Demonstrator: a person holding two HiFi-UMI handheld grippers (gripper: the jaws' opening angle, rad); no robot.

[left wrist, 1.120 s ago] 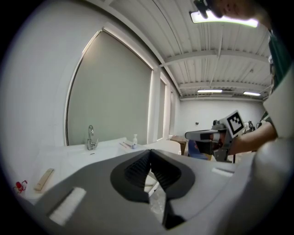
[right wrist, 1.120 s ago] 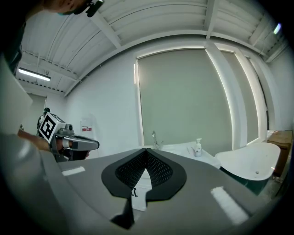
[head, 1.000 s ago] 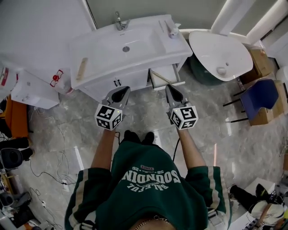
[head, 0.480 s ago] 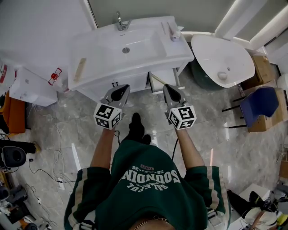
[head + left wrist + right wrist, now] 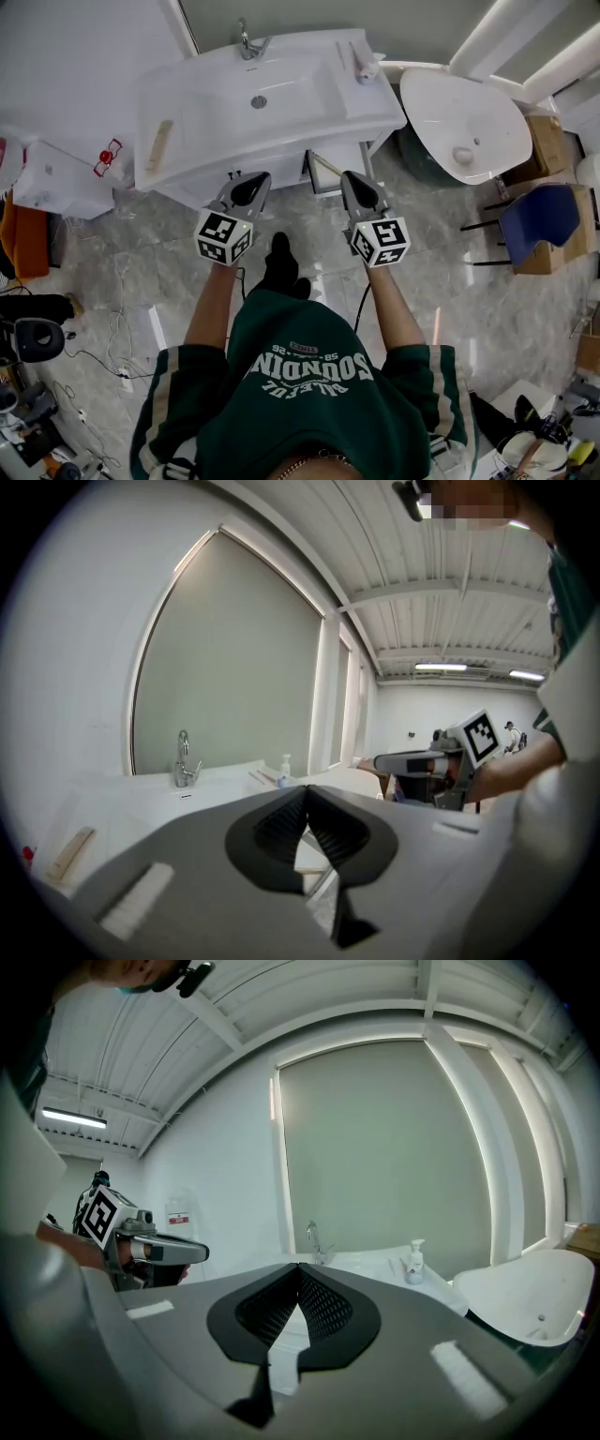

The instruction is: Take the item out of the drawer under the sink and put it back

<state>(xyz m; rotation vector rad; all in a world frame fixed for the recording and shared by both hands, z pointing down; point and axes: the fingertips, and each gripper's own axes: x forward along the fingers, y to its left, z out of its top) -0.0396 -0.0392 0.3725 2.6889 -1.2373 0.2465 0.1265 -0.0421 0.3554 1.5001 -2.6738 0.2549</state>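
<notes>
Two shut, empty tongs, left gripper and right gripper, edge closer to the sink; open drawer sits at 11 o'clock off the right tip, so still approaching.

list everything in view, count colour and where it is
sink cabinet: one, white, ahead of the person
tap: one, silver, back edge of the basin
soap bottle: one, white, right end of the sink top
wooden strip: one, pale wood, left end of the sink top
drawer: one, white, open, under the sink's right side
bathtub: one, white, right of the sink
chair: one, blue, floor at far right
box: one, white with a red mark, floor left of the sink
cables: several, dark, floor at left
sweatshirt: one, green, on the person
left tongs: one, grey, shut, empty
right tongs: one, grey, shut, empty, over the drawer
</notes>
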